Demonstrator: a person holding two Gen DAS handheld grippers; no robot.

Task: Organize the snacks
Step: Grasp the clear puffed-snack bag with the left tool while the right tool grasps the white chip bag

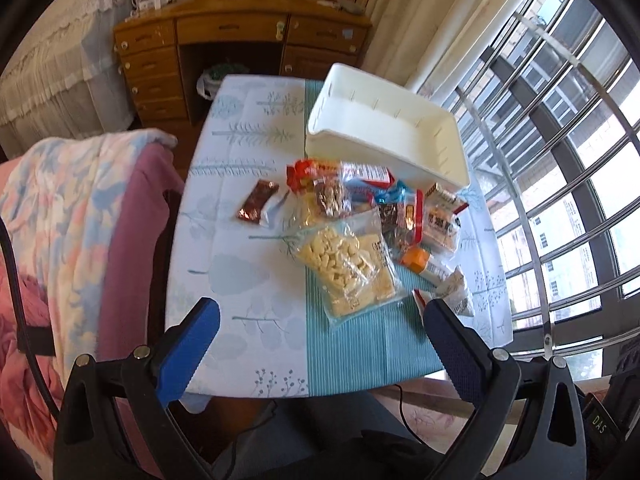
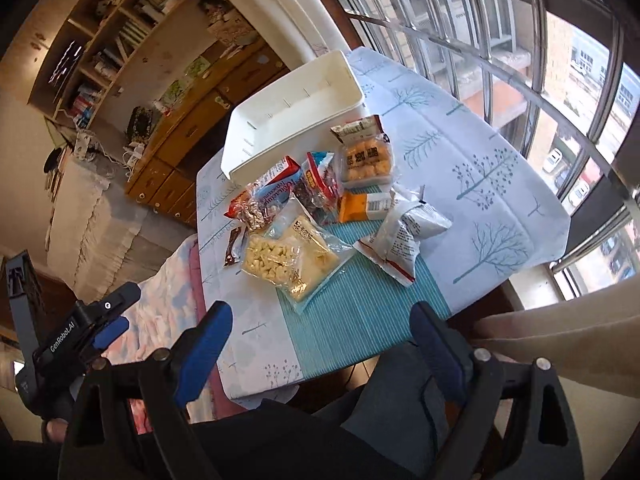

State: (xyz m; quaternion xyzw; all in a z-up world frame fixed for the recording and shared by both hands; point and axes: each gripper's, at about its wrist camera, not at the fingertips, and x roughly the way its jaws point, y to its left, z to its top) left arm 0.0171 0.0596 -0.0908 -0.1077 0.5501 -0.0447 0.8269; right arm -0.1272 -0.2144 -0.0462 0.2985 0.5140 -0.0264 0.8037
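Observation:
A heap of snack packets lies mid-table in front of an empty white bin (image 1: 384, 128) (image 2: 296, 116). Nearest me is a clear bag of pale puffs (image 1: 344, 264) (image 2: 284, 260). A brown bar (image 1: 258, 202) lies apart at the left. An orange-capped packet (image 1: 416, 258) (image 2: 360, 206), a white pouch (image 2: 404, 236) and a tub of golden bites (image 2: 366, 162) sit on the window side. My left gripper (image 1: 320, 316) hangs open above the near table edge, nothing between its blue pads. My right gripper (image 2: 322, 320) is open too, short of the puffs bag. The left gripper (image 2: 100, 320) also shows at the right wrist view's left edge.
The small table wears a tree-print cloth (image 1: 240, 184) (image 2: 480, 168) with a teal striped runner. A chair draped in a floral blanket (image 1: 80, 216) stands left of it. A barred window (image 1: 560, 160) is on the right, a wooden desk (image 1: 240, 40) behind.

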